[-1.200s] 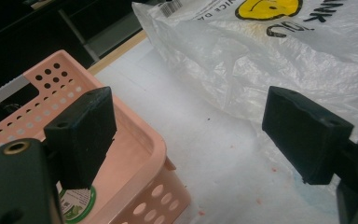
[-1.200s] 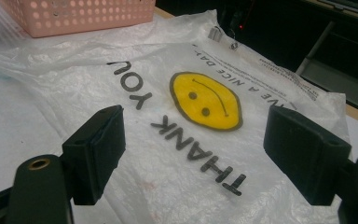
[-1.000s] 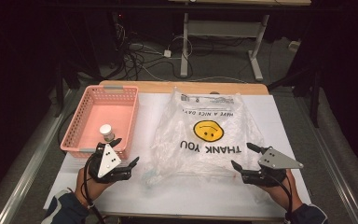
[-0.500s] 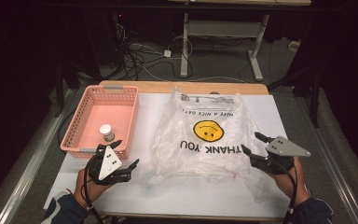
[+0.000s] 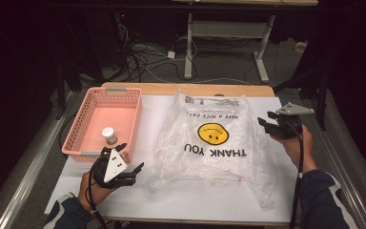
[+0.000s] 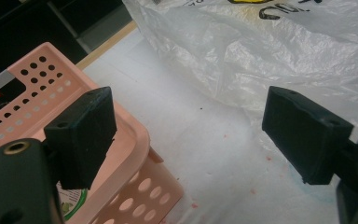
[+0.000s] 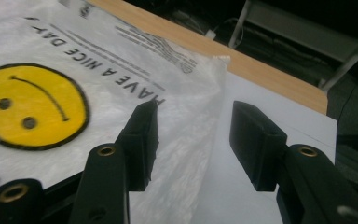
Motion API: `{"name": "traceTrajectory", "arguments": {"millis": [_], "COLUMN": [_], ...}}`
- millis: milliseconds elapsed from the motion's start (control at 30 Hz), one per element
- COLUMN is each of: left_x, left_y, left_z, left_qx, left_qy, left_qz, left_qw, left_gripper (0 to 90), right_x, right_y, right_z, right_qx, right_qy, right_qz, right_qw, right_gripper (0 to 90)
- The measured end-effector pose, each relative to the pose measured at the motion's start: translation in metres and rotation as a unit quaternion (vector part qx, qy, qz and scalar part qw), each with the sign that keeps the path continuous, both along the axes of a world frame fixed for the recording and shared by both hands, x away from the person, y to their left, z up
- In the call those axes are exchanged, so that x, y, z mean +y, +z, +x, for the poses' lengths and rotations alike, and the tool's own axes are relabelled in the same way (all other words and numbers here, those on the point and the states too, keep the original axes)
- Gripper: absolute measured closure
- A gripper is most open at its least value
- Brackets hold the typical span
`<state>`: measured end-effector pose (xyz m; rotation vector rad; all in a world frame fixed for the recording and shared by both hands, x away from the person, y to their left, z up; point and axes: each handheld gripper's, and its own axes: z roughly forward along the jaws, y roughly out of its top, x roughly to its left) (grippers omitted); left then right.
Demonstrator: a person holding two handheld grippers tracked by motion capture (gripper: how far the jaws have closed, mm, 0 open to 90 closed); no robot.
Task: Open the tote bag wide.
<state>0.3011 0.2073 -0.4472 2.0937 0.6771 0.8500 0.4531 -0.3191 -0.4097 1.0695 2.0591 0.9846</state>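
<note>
Lying across the white-covered counter point(image 5: 209, 202) is a crinkled clear plastic bag with a yellow smiley face point(image 5: 213, 143). At nine o'clock sits a pink perforated plastic basket point(image 5: 89, 121). The right hand-held gripper point(image 5: 266, 125), at three o'clock, has just been closing, nothing between its jaws; the left hand-held gripper point(image 5: 132, 171), at seven o'clock, hangs released.
</note>
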Motion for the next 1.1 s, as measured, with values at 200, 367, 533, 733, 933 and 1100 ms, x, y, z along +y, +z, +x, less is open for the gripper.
{"name": "traceTrajectory", "arguments": {"millis": [200,367,533,733,933,1100], "left_x": [-0.003,-0.004,-0.004,-0.005,-0.005,-0.006], "left_y": [-0.002,-0.002,-0.004,-0.005,-0.004,-0.005], "left_z": [0.002,0.003,0.005,0.006,0.004,0.005], "left_qx": [0.004,0.004,0.009,0.014,0.013,0.015], "left_qy": [-0.003,-0.005,-0.013,-0.023,-0.025,-0.026], "left_qz": [0.005,0.005,0.005,0.003,0.004,0.006], "left_qw": [1.0000,1.0000,0.9999,0.9996,0.9996,0.9995], "left_gripper": [17.4,17.4,17.4,17.4,17.4,17.6], "right_x": [0.009,0.020,0.019,0.027,0.032,0.032], "right_y": [-0.010,-0.015,-0.023,-0.036,-0.048,-0.048], "right_z": [0.050,0.081,0.103,0.116,0.120,0.118], "right_qx": [0.061,0.089,0.114,0.137,0.161,0.166], "right_qy": [-0.016,-0.028,-0.051,-0.062,-0.074,-0.090], "right_qz": [-0.027,-0.065,-0.052,-0.047,-0.055,-0.053], "right_qw": [0.9977,0.9935,0.9908,0.9876,0.9826,0.9806], "right_gripper": [62.2,61.4,60.4,63.2,80.1,90.0]}}
